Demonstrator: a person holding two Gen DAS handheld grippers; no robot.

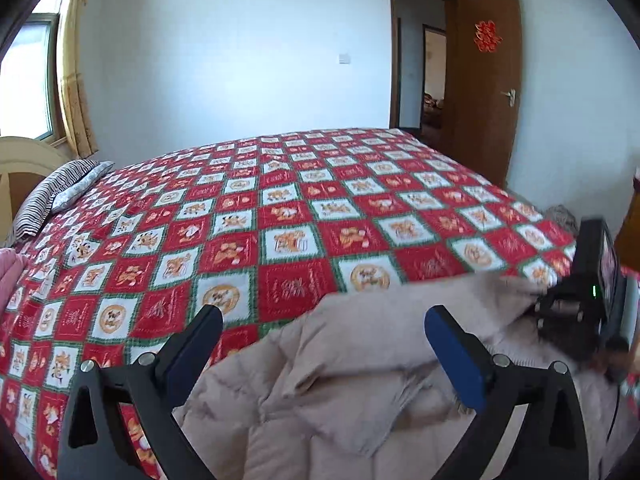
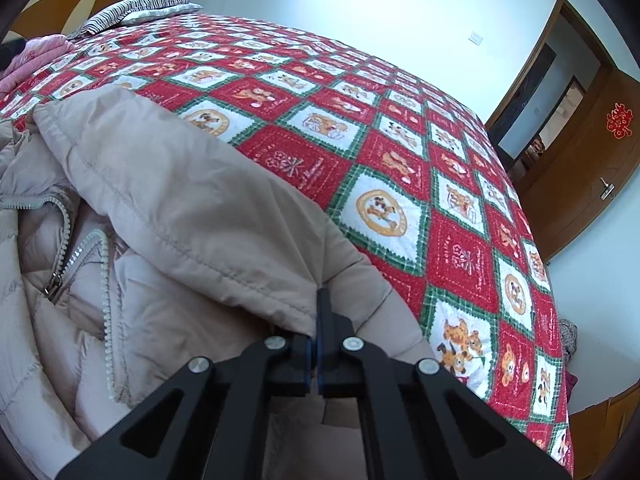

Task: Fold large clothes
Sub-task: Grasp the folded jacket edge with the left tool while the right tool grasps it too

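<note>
A beige puffer jacket (image 1: pixel 340 380) lies bunched at the near edge of a bed with a red, white and green patchwork quilt (image 1: pixel 280 208). My left gripper (image 1: pixel 324 320) is open and empty, its fingers spread above the jacket. My right gripper (image 2: pixel 320 300) is shut on a fold of the beige jacket (image 2: pixel 192 200), near a stitched hem. The jacket's open zipper (image 2: pixel 80 256) shows to the left in the right wrist view. The right gripper's body (image 1: pixel 592 292) shows at the right edge of the left wrist view.
A striped pillow (image 1: pixel 52 192) and a headboard (image 1: pixel 24 164) are at the far left of the bed. A pink garment (image 2: pixel 36 56) lies near the pillow. A brown door (image 1: pixel 488 80) stands open at the back right. A window with curtain (image 1: pixel 72 60) is at the left.
</note>
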